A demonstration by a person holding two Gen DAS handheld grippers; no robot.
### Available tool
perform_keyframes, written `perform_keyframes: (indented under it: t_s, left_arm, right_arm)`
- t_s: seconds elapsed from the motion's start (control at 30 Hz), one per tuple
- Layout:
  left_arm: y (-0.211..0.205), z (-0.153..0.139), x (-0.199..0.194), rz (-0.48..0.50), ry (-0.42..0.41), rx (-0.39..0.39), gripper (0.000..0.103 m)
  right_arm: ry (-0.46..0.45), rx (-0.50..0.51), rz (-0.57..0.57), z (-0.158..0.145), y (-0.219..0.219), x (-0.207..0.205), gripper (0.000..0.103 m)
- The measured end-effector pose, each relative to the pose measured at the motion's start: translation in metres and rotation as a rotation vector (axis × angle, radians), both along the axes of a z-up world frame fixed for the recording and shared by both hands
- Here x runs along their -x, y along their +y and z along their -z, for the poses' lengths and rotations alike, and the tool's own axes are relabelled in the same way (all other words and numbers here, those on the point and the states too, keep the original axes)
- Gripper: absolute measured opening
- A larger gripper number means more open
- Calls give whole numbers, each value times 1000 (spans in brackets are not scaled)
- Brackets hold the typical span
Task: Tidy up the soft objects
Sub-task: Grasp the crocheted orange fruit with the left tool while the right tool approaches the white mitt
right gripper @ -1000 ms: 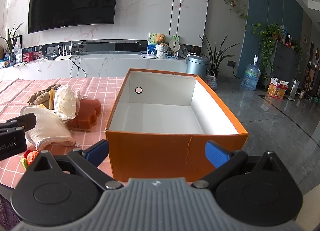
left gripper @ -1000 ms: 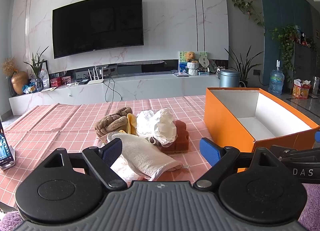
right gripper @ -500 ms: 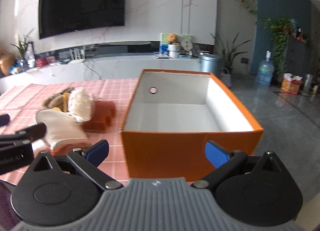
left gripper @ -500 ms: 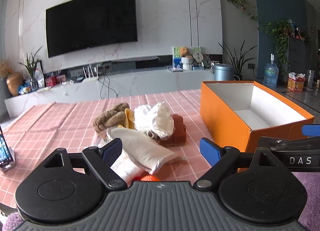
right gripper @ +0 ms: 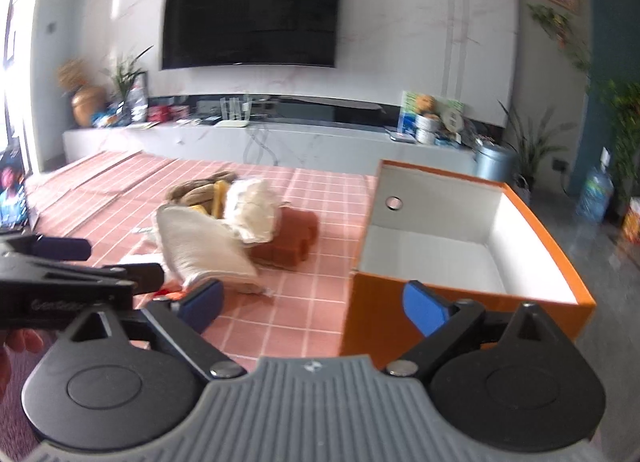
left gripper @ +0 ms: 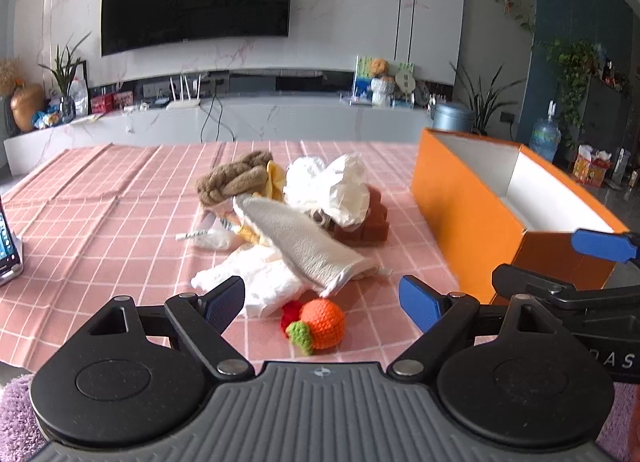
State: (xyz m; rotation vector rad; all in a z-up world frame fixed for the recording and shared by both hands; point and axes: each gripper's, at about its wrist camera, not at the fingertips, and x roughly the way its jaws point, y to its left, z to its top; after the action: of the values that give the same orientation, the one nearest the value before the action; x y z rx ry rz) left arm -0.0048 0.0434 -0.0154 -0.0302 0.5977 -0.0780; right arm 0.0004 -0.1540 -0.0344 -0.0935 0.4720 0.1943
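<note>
A pile of soft things lies mid-table: a cream towel (left gripper: 304, 238), a white cloth (left gripper: 340, 186), a brown plush (left gripper: 234, 178), a brown sponge (left gripper: 368, 226), white tissue (left gripper: 260, 282) and a crocheted orange toy (left gripper: 320, 322). An open orange box (left gripper: 472, 214) stands to the right, empty inside (right gripper: 432, 258). My left gripper (left gripper: 322, 302) is open, just short of the orange toy. My right gripper (right gripper: 312, 302) is open and empty, between the pile (right gripper: 208, 242) and the box's near left corner.
A pink checked cloth (left gripper: 100, 222) covers the table. A phone (left gripper: 8, 246) stands at the left edge. A TV wall and a low console are behind. Purple fabric (left gripper: 16, 414) shows under the left gripper.
Both grippers have pulled back and risen. The orange toy has come into the left view. The right gripper has swung left, from facing the box toward the pile.
</note>
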Motion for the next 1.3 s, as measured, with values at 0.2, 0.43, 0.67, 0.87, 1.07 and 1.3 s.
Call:
perform_keyframes:
  t_s: [0.2,0.43,0.67,0.87,1.07,1.3]
  left_arm:
    - [19,5,-3,-28,15,64,91]
    - [33,16,-17,-31,115,113,52]
    - [26,29,-29,20,152,120,65]
    - [20,53,-47,34,192,88,70]
    - [19,61,-59,34,208,106,67]
    - [24,50,-59,40,238,100,58]
  right_arm:
    - [13,52,-126,5,23,0,75]
    - [97,64,-173,14,37,-30,58]
    - [128,51,-190,15,41,-49,58]
    - [169,35,-216,24,43,-60,55]
    - [193,23,-215,30,44,-73,51]
    - [201,-12,-254,30,48,-89,52]
